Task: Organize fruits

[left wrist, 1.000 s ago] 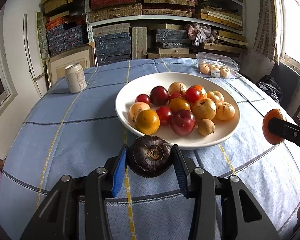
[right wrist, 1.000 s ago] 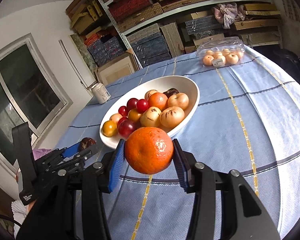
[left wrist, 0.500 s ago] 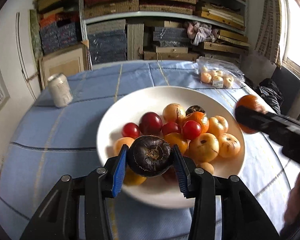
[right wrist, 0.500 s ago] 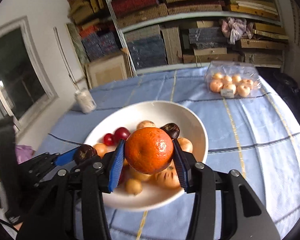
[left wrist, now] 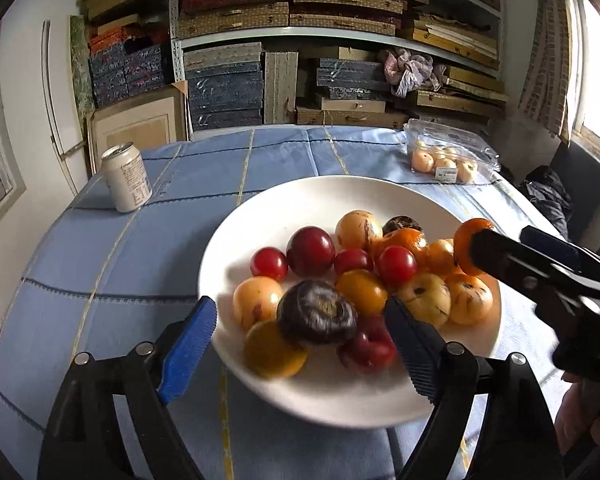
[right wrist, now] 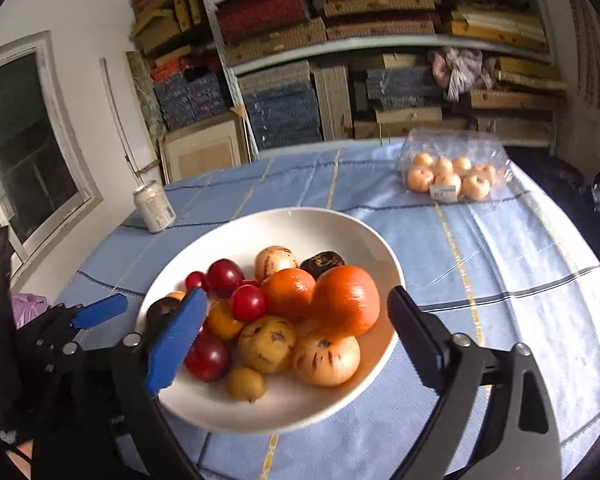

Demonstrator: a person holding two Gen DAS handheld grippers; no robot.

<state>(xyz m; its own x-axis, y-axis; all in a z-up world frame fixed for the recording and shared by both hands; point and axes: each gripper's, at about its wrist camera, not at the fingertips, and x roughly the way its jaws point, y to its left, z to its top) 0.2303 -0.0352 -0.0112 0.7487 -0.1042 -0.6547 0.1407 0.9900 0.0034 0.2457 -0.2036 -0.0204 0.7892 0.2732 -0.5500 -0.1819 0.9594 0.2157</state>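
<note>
A white bowl (left wrist: 260, 208) piled with red, yellow and orange fruits stands on the blue checked tablecloth. My left gripper (left wrist: 300, 344) hangs over the bowl's near rim and its jaws are opening. The dark purple fruit (left wrist: 316, 312) lies between them on the pile, and neither pad touches it. In the right wrist view my right gripper (right wrist: 296, 340) is also over the bowl, with its jaws opening. The large orange (right wrist: 346, 300) rests on the other fruits between its pads, clear of both.
A soda can (left wrist: 126, 178) stands at the far left of the table. A clear plastic box of pale fruits (left wrist: 448, 156) sits at the far right. Shelves stacked with boxes fill the wall behind. A person's hand (left wrist: 580, 420) shows at the lower right.
Both grippers moved forward from the near table edge to over the bowl. Then both opened, letting go of the dark fruit and the orange, which now rest on the pile.
</note>
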